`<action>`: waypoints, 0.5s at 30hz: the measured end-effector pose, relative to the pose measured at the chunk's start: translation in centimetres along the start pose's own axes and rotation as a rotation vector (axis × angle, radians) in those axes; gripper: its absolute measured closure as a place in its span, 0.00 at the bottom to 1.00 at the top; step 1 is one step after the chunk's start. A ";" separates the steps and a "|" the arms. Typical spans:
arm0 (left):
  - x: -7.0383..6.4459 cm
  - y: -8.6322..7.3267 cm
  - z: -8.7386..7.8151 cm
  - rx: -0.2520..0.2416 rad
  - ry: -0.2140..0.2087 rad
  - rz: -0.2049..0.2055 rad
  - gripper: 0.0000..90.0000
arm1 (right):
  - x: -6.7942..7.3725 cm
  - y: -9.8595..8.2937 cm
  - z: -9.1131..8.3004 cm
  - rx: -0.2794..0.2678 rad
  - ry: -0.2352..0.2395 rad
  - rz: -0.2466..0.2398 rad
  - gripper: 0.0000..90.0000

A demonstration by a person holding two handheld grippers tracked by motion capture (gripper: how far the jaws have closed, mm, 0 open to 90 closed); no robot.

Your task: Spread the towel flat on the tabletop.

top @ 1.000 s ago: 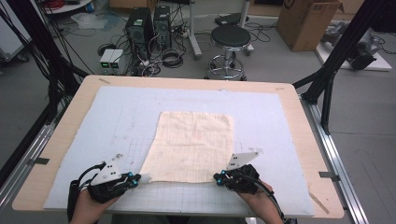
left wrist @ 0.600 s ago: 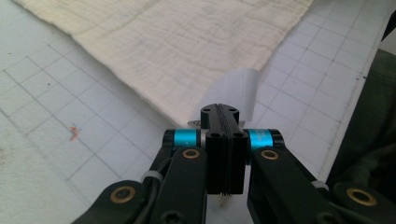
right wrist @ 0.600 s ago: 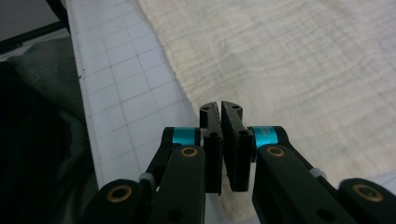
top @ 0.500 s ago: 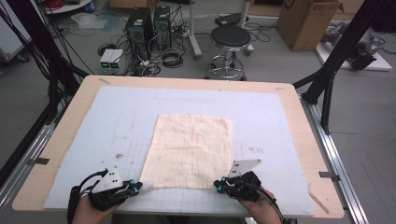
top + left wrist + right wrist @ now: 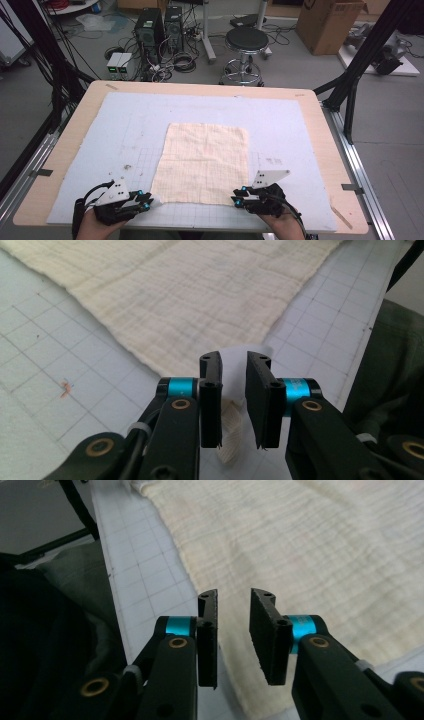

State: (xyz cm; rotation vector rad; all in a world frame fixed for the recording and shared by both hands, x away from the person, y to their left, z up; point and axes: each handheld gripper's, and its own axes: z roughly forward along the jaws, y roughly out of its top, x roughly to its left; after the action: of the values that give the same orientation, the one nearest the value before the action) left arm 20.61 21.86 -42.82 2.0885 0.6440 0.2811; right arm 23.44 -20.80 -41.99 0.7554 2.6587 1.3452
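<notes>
From the high view, a wooden table [image 5: 320, 125] carries a pale blue gridded mat [image 5: 125, 130], and a cream cloth [image 5: 205, 162] lies flat in the middle of it. Beyond the table stand a stool [image 5: 245, 42], computer towers [image 5: 160, 27], a cardboard box [image 5: 332, 22] and loose cables on a grey floor. The left gripper [image 5: 146, 202] sits at the cloth's near left corner, the right gripper [image 5: 236, 197] at its near right corner.

In the left gripper view, the jaws stand slightly apart with the cloth's corner [image 5: 230, 432] between them; a green sleeve [image 5: 395, 375] is at the right.

In the right gripper view, the jaws stand apart over the cloth's edge [image 5: 235, 645].
</notes>
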 end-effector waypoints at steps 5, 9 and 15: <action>0.5 0.5 0.4 -0.026 -0.010 -0.016 0.77 | -0.5 0.5 0.0 -0.023 -0.018 0.010 0.71; 0.9 1.0 0.7 -0.061 -0.010 -0.027 0.74 | -1.2 0.8 0.5 -0.033 -0.037 0.019 0.63; 1.8 1.5 1.2 -0.099 -0.008 -0.055 0.69 | -2.1 1.3 0.8 -0.063 -0.042 0.024 0.55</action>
State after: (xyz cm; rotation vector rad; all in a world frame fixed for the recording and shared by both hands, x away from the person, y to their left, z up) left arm 23.09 21.33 -42.34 1.9731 0.6678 0.2680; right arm 26.00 -20.51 -41.84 0.8010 2.5706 1.3953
